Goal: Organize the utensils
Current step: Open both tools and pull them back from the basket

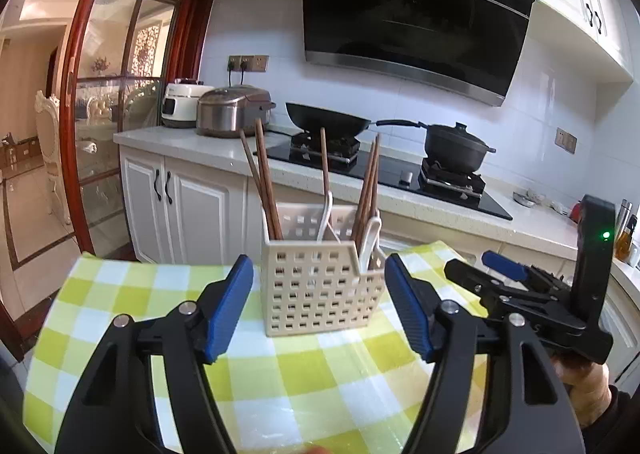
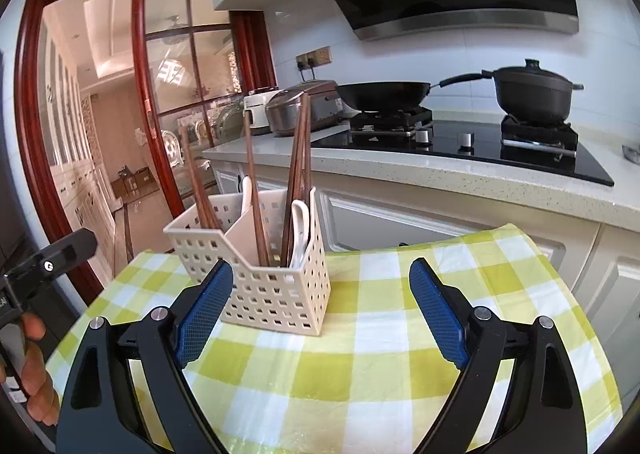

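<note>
A beige perforated utensil holder [image 1: 320,286] stands upright on the green-checked tablecloth [image 1: 280,374]. It holds several brown wooden chopsticks [image 1: 264,178] and white spoons [image 1: 370,238]. My left gripper [image 1: 320,310] is open and empty, its blue pads on either side of the holder, a little short of it. In the right wrist view the holder [image 2: 264,286] sits left of centre with chopsticks [image 2: 298,174] and a white spoon [image 2: 300,230] in it. My right gripper [image 2: 320,310] is open and empty, with its left pad [image 2: 204,314] close to the holder's front corner. The right gripper also shows in the left wrist view [image 1: 520,286].
Behind the table runs a kitchen counter [image 1: 400,190] with a black hob, a wok [image 1: 328,120], a lidded pot [image 1: 456,146] and two rice cookers [image 1: 232,110]. White cabinets stand below. A red-framed glass door [image 2: 168,102] is to the left.
</note>
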The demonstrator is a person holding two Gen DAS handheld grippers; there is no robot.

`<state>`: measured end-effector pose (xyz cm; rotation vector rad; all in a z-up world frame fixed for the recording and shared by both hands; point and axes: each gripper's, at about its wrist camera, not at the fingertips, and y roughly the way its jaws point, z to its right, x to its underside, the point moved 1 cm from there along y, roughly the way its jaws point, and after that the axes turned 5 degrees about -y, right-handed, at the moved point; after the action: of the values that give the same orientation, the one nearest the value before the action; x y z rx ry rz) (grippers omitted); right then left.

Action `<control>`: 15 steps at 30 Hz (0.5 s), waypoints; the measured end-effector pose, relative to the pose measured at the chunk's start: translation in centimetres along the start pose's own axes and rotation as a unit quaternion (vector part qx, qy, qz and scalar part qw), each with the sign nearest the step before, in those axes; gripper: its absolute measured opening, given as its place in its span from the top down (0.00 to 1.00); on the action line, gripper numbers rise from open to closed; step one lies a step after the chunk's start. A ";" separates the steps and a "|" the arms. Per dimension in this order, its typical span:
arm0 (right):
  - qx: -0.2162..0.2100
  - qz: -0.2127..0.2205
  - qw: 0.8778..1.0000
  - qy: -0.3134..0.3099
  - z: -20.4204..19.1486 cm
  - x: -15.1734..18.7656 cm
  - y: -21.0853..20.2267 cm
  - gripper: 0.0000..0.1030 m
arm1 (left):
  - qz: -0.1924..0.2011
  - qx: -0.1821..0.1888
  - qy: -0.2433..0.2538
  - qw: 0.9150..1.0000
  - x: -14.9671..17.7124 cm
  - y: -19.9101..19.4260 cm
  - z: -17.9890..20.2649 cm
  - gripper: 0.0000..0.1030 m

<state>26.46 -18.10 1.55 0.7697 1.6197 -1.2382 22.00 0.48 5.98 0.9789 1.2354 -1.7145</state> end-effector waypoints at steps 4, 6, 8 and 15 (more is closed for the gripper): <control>0.000 0.015 0.999 -0.030 -1.0 0.5 -0.7 0.18 | -0.001 -0.001 0.002 1.000 0.8 1.0 -0.5 0.31; -0.009 0.021 0.999 -0.028 -1.2 0.5 -0.8 0.18 | 0.003 -0.005 0.008 1.000 1.0 1.4 -0.7 0.30; -0.012 0.023 0.999 -0.034 -1.6 0.7 -0.9 0.18 | 0.004 -0.004 0.015 1.000 1.4 1.6 -1.0 0.28; -0.012 0.016 0.999 -0.041 -1.7 1.0 -0.5 0.18 | 0.008 -0.009 0.022 1.000 2.0 1.7 -1.6 0.25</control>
<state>25.10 -16.65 0.94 0.7169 1.5479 -1.2103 22.97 1.35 3.17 1.0181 1.2649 -1.6748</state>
